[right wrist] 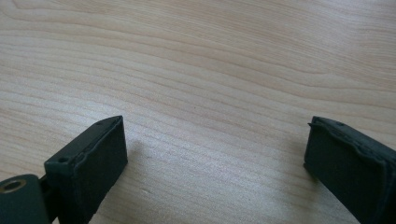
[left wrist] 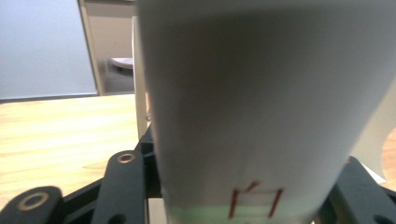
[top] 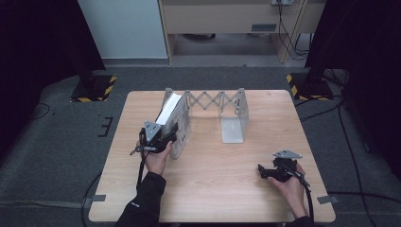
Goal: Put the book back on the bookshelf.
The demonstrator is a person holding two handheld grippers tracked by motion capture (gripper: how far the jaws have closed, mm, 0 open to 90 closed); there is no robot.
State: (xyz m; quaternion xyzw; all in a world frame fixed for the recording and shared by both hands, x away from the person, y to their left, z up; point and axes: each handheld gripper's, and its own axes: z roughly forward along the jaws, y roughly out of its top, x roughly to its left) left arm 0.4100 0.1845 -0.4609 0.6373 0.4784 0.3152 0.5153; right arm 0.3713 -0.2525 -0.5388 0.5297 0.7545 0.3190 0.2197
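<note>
Left hand-held gripper clamping white book, jaw tips hidden, right hand-held gripper spread wide

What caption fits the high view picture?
Left gripper slots a white book into the expandable rack; right gripper rests open.

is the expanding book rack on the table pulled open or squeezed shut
Pulled open. The rack's scissor lattice is stretched out, leaving a wide gap between its two end plates; the white book leans by the left plate.
</note>
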